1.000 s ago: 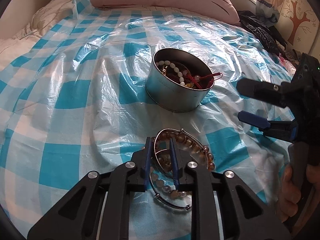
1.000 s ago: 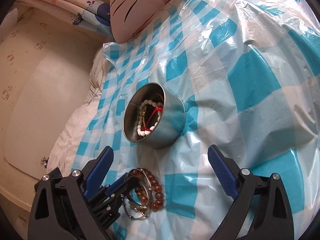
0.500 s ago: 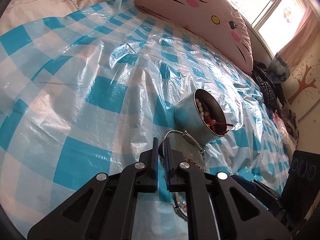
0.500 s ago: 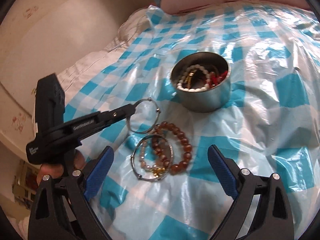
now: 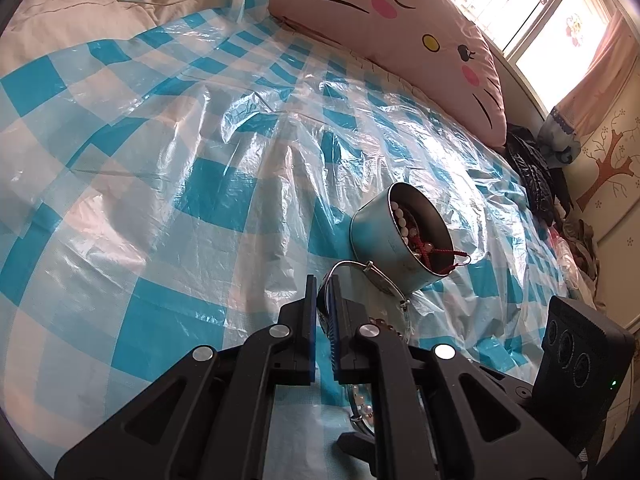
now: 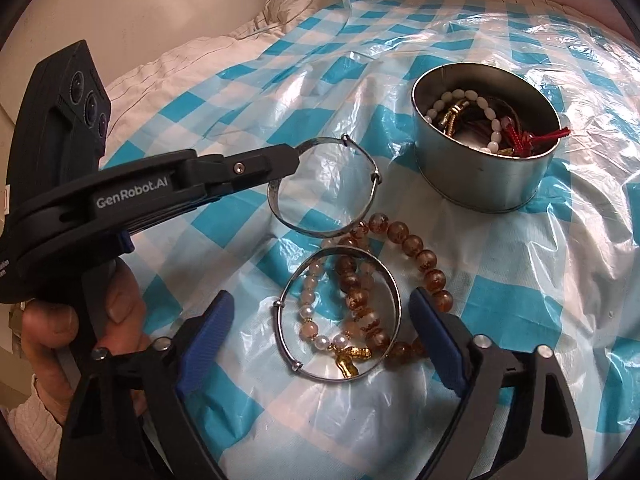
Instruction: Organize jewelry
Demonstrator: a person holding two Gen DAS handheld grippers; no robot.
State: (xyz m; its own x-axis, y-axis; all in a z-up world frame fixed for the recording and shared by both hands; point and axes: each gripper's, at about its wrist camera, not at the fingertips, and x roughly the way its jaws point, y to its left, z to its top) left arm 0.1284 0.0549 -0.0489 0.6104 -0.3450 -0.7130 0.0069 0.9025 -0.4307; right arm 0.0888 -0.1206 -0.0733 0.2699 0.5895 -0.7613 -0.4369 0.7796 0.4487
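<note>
A home bedroom. A bed (image 5: 80,40) with rumpled cream bedding fills the left wrist view, covered by a blue-and-white checked plastic sheet (image 5: 200,200). A large pink cat-face pillow (image 5: 400,36) lies at 12 o'clock. A window (image 5: 532,8) with a pink curtain (image 5: 600,76) sits at 1 o'clock, and a wall with a tree decal (image 5: 608,164) stands at 3 o'clock beside heaped dark clothes (image 5: 536,176).

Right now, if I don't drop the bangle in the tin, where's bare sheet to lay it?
Bare checked sheet lies left of the tin, toward the white bedding. It is crowded below the held bangle: second bangle, amber beads, pearl strand, between the open right claw fingers.
</note>
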